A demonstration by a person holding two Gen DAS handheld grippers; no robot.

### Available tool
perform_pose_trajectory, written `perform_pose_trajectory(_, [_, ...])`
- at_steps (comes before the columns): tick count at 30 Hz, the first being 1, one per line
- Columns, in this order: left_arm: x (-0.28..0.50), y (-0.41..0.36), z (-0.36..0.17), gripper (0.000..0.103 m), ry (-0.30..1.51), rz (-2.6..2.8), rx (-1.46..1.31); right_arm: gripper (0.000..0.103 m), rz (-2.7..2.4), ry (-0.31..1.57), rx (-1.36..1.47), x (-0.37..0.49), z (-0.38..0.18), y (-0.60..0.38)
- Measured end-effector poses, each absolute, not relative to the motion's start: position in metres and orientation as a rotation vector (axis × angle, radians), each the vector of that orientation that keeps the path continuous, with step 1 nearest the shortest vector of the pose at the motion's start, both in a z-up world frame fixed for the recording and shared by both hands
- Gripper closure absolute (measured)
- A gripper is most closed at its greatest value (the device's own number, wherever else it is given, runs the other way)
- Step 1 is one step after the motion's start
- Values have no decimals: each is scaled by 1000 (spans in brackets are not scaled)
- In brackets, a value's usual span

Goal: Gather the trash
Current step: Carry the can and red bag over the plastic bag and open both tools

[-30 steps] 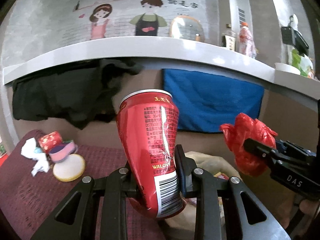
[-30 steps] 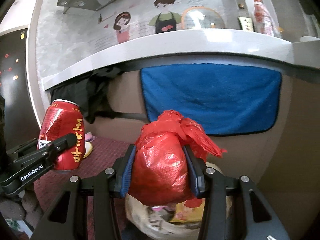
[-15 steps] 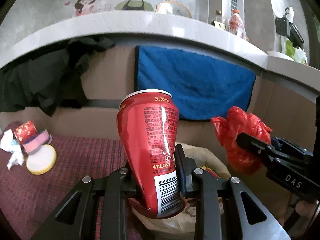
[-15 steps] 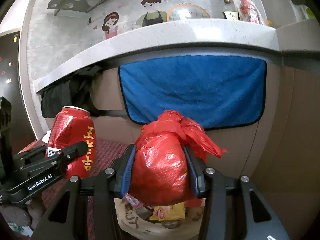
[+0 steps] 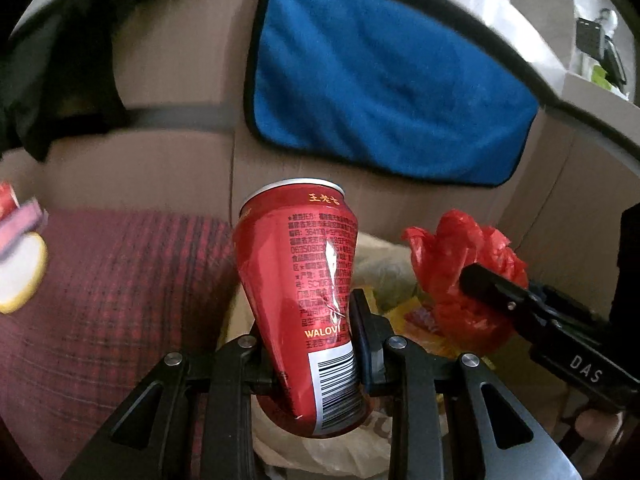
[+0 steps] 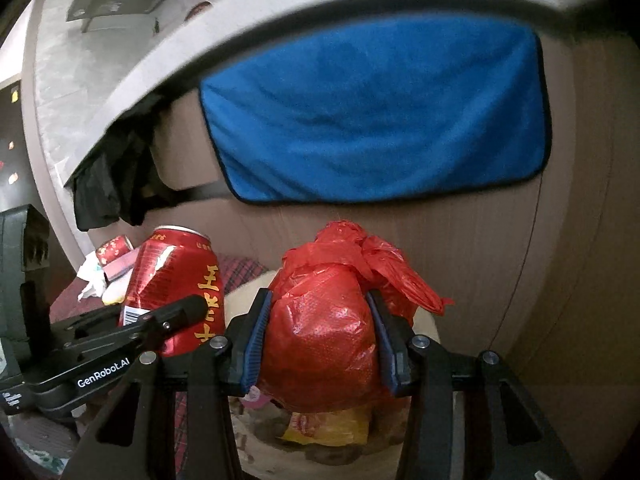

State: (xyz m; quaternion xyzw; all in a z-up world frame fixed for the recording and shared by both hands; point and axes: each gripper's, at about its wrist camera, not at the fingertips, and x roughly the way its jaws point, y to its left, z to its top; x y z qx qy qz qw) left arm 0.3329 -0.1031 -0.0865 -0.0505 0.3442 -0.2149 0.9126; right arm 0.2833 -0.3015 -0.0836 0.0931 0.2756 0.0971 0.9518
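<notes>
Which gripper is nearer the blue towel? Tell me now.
Neither clearly. The left gripper, clamping the red can, and the right gripper, clamping the red bag, both sit below the blue towel, apart from it.

There is one red drink can (image 5: pixel 304 304), one knotted red plastic bag (image 6: pixel 324 332), and one open beige trash bag (image 5: pixel 384 268) holding a yellow wrapper (image 6: pixel 332 428). Two grippers show, the left gripper (image 5: pixel 308 360) and the right gripper (image 6: pixel 320 344). One blue towel (image 6: pixel 376 116) hangs behind, one dark cloth (image 6: pixel 108 184) beside it, and one round white-and-yellow disc (image 5: pixel 20 272) lies at the left edge of the red checked cover (image 5: pixel 104 300).
</notes>
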Motion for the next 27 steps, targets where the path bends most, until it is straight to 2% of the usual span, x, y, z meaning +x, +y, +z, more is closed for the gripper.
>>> perform_pose_trajectory(13, [367,-119,-124,73,868,-533,-147,59,191,726,280,320,-143,-313])
perform_pose_trajectory(18, [372,-106,-123,55,897,-554,-236,55,188,732,250,320,-144,-309])
perform_pose_trajectory(20, [369,-96,-112,50,867,-572,-272,48,186,695,252,314,-137,-312])
perform_pose_trajectory(27, [349,-64,-70,48,748,-512,-267,42,173,602,248,294,-105,-321])
